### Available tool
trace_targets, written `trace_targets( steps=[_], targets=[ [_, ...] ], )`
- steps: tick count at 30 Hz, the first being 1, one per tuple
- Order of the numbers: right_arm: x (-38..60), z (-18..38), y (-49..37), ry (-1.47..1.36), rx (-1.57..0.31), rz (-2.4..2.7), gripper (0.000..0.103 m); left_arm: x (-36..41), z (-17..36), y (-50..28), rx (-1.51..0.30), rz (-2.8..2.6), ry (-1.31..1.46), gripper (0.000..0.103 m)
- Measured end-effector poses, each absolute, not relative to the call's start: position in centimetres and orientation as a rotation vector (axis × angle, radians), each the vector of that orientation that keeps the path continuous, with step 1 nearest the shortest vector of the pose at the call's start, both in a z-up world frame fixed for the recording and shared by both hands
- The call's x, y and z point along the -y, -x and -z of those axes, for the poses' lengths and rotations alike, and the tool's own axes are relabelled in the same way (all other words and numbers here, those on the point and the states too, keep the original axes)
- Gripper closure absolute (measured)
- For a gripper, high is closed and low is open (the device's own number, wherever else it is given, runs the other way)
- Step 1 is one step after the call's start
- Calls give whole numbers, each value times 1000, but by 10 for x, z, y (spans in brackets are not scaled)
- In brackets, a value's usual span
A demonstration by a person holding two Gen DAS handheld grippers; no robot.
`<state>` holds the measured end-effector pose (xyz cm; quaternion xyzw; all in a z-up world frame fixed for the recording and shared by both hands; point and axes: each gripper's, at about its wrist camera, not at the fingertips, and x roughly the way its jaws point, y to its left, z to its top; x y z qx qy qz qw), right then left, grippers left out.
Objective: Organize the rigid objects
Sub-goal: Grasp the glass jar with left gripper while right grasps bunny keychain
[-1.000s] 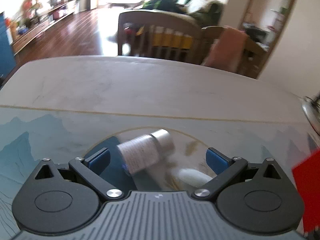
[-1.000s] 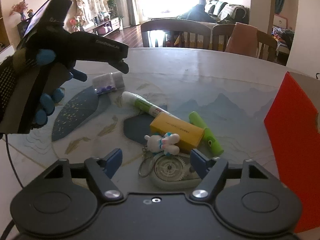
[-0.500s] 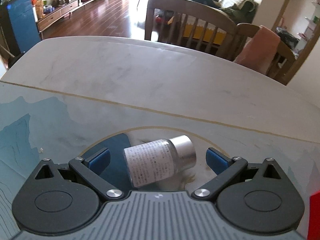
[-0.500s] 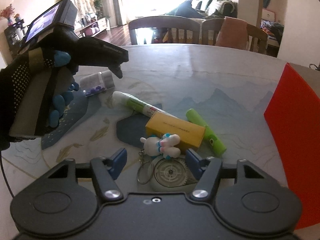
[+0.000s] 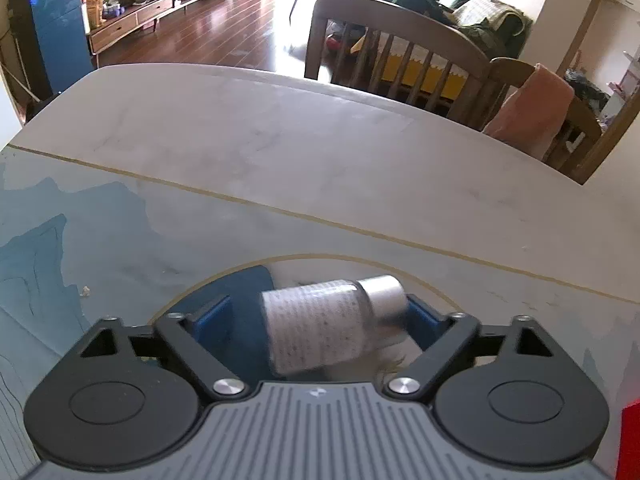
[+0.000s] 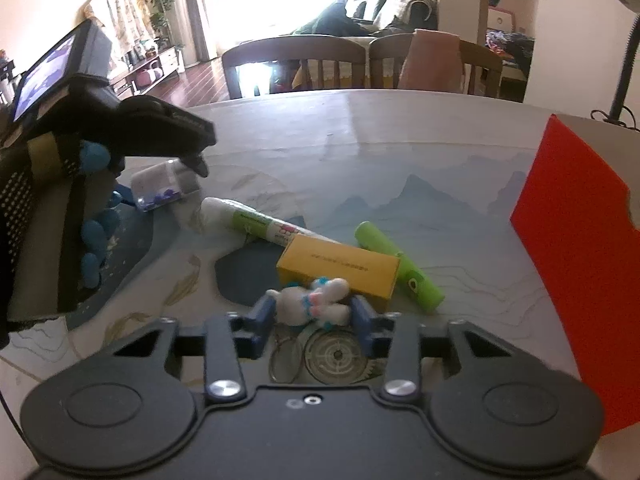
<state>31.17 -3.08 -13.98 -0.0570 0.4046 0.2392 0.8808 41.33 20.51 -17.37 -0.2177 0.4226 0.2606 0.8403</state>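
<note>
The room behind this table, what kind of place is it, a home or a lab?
Most likely a home's open dining and living room: wooden dining chairs stand at the table, a sofa sits by the bright window, and a low wooden sideboard lines the hardwood floor.

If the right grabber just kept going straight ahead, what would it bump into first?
Probably the little white bunny keychain. It already sits between the right gripper's closing blue fingers. Straight behind it lies the yellow box, though the exact depth is hard to judge.

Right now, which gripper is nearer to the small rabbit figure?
Right. The right gripper has the rabbit figure between its closing fingers; the left gripper is far off, around the small bottle.
</note>
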Motion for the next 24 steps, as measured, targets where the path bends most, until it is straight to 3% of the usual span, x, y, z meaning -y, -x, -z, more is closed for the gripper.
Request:
trace_targets(
  steps=[3,13,24],
  targets=[
    [34,139,-313,87,-850,-495,76,-204,171,-410,-886,-545,454,30],
    [40,132,-303,74,-829,-525,90,-204,169,-390,-911,-505,458,30],
    [54,114,-282,79,-793,-554,94,-169,147,-329,-931,-330,391,30]
  ],
)
